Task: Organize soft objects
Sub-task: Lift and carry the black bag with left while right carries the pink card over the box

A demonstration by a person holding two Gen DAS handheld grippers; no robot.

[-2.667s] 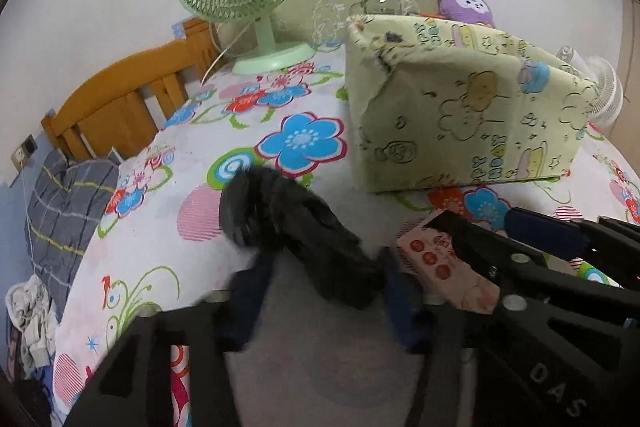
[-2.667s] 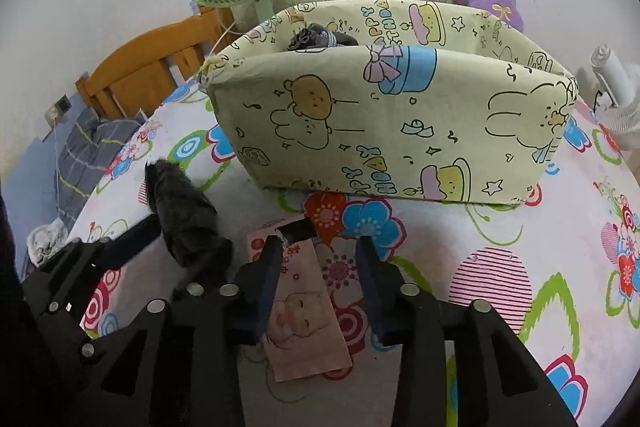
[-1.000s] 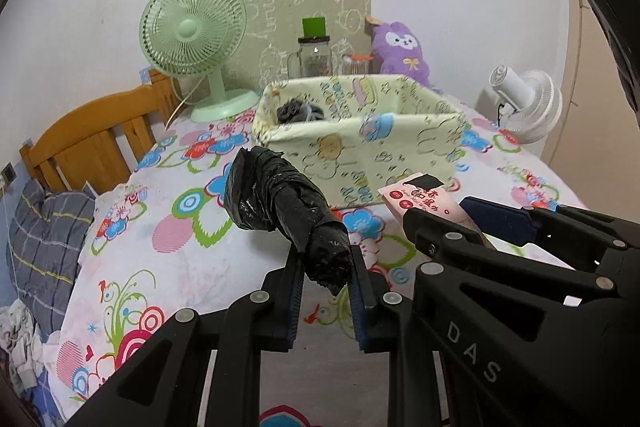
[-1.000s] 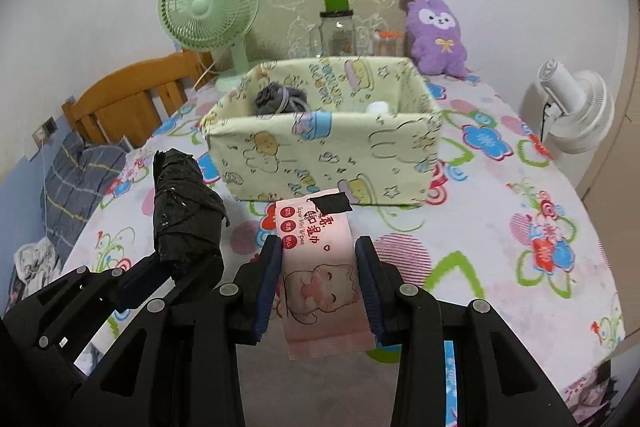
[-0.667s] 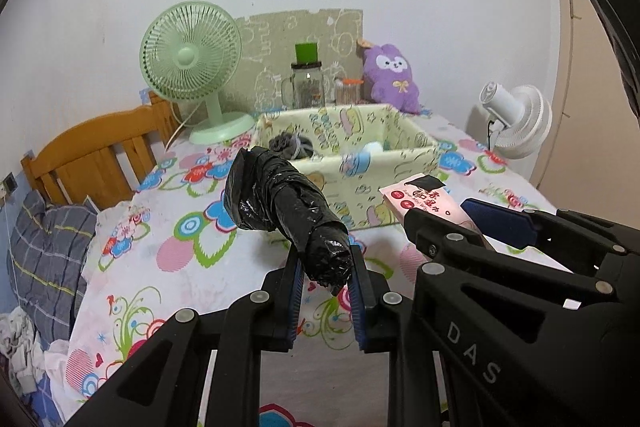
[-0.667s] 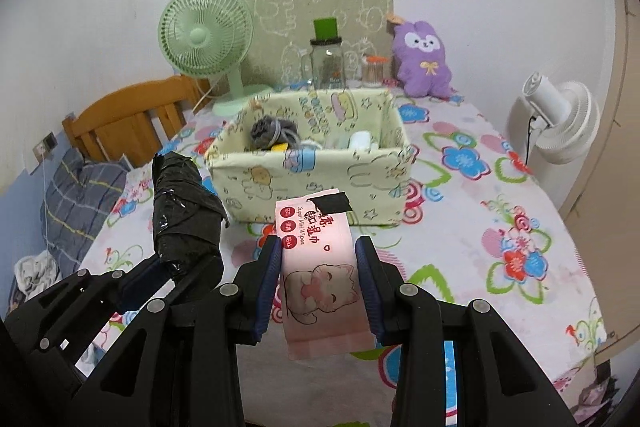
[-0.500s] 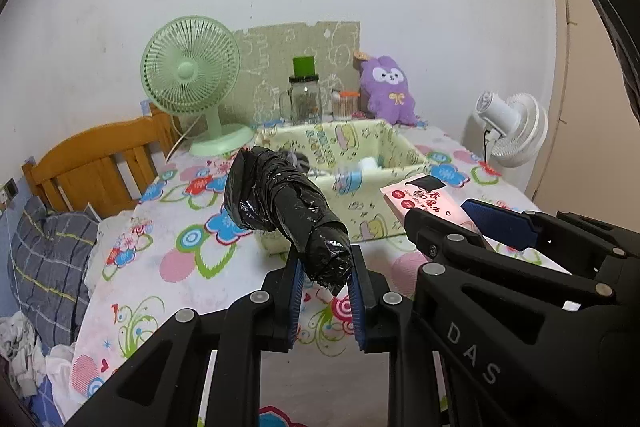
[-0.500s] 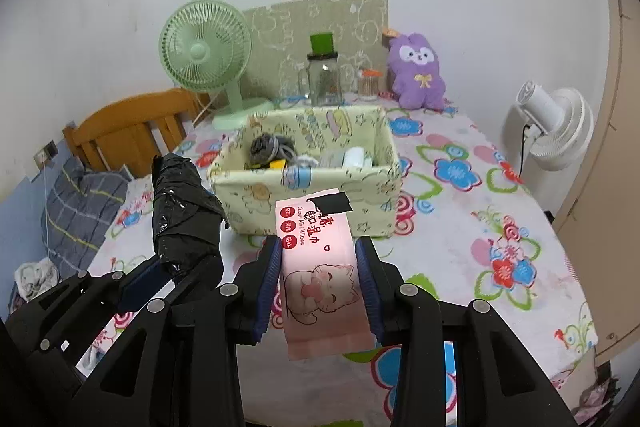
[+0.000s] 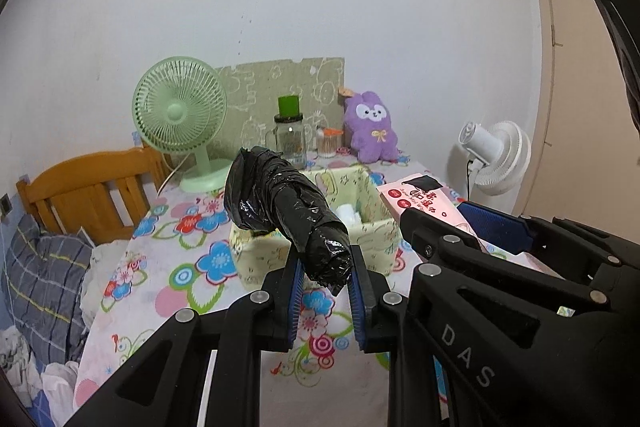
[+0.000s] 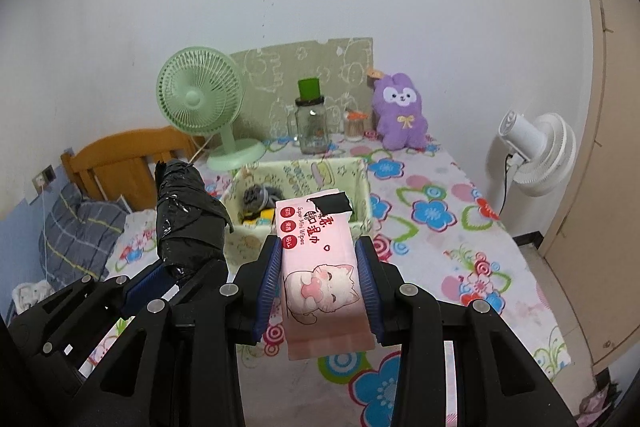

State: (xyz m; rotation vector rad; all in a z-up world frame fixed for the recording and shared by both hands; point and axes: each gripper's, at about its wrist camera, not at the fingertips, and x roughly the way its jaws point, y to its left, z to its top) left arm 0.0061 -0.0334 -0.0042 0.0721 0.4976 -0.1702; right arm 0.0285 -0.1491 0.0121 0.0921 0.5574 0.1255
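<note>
The black bag roll [image 9: 286, 205] is clamped at its near end by the left gripper [image 9: 324, 293], its long axis pointing up and away towards the fabric box [image 10: 362, 173]. The pink wipes pack [image 10: 320, 267] is squeezed between the right gripper [image 10: 320, 283] jaws (both carried side by side). The box is seen ahead and below, at the middle of the tabletop [image 10: 440, 227], about equally near to both.

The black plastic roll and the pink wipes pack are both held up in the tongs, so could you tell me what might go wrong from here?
The black plastic roll is pinched only at its near end by the left tongs, so it could droop or slip. The fabric bin already holds things, and the wipes pack in the right tongs may land unevenly.
</note>
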